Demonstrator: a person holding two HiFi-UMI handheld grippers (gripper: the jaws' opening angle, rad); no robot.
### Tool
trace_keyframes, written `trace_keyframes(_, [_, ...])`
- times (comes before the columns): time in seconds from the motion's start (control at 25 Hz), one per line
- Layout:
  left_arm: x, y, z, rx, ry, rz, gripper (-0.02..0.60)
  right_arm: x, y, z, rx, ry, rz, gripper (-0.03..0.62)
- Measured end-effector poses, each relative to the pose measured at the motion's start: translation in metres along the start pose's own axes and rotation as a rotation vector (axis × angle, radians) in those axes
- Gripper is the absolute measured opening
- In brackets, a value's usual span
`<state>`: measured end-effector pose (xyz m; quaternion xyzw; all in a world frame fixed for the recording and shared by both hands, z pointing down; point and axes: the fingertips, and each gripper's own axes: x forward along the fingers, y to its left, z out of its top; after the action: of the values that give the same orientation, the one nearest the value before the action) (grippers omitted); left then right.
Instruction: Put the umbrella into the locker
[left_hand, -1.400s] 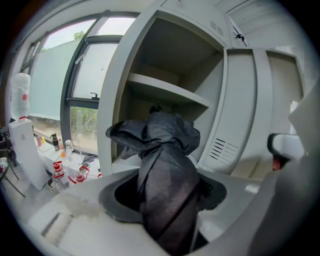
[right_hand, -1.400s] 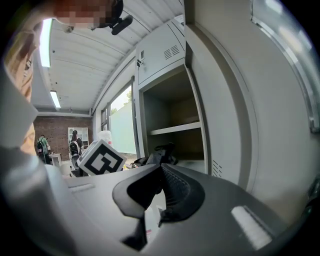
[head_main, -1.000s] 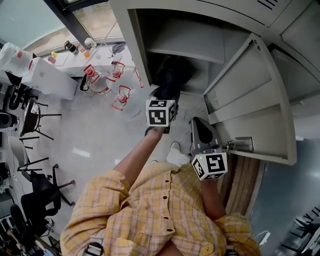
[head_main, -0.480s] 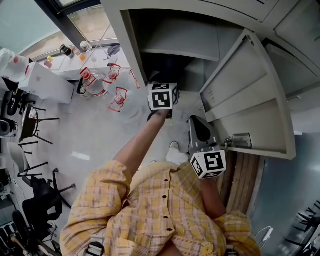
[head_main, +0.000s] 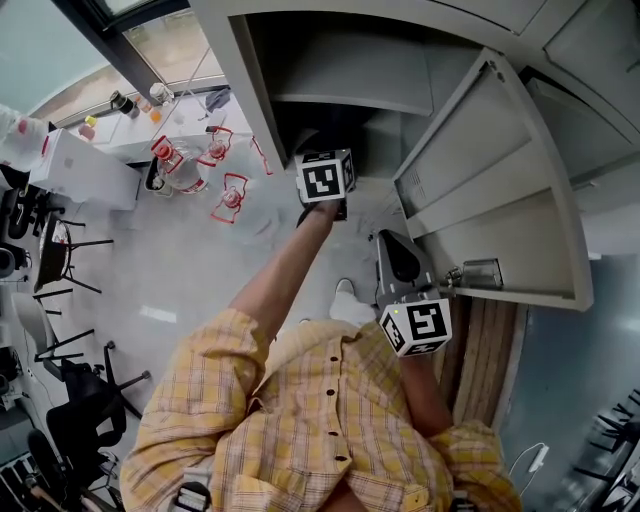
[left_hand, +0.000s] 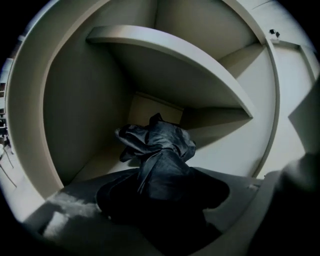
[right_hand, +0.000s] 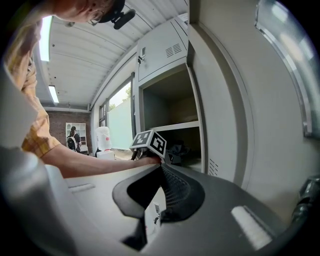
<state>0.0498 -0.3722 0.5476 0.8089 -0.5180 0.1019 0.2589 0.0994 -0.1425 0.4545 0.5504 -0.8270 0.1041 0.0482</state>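
The black folded umbrella (left_hand: 161, 160) lies on the floor of the open grey locker (head_main: 330, 92), under its shelf (left_hand: 175, 55). My left gripper (left_hand: 165, 202) reaches into the compartment. Its jaws are opening around the umbrella's near end, and the fabric still lies between them. In the head view the marker cube hides most of the left gripper (head_main: 324, 170). My right gripper (head_main: 394, 248) hangs outside, beside the open locker door (head_main: 500, 180), its jaws meeting at the tip with nothing between them. The right gripper view shows the umbrella (right_hand: 177, 150) inside the locker past the right gripper (right_hand: 160, 170).
Water bottles with red handles (head_main: 185, 165) stand on the floor left of the locker, beside a white box (head_main: 80, 165). Chairs (head_main: 70, 250) stand further left. The door's latch (head_main: 480, 272) juts out near my right gripper. A distant person (right_hand: 74, 140) stands by a white dispenser (right_hand: 103, 142).
My left arm has stretched further forward, carrying the gripper and umbrella deeper into the locker. The right gripper has stayed where it was.
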Motion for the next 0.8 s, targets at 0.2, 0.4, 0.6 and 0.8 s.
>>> trace_keyframes(0.2, [-0.001, -0.01, 0.009, 0.042, -0.058, -0.053, 0.31, -0.005, -0.001, 0.0, 0.003, 0.005, -0.013, 0.0])
trace_keyframes(0.4, [-0.01, -0.018, 0.011, 0.081, -0.077, -0.076, 0.311, -0.005, -0.001, 0.003, 0.003, -0.002, -0.013, 0.0])
trace_keyframes(0.6, [-0.018, -0.018, 0.011, 0.091, -0.079, -0.08, 0.316, -0.008, 0.007, 0.002, 0.001, 0.0, -0.01, -0.002])
trace_keyframes(0.8, [-0.027, -0.019, 0.01, 0.105, -0.075, -0.079, 0.316, -0.015, 0.012, 0.003, -0.004, -0.006, -0.019, -0.002])
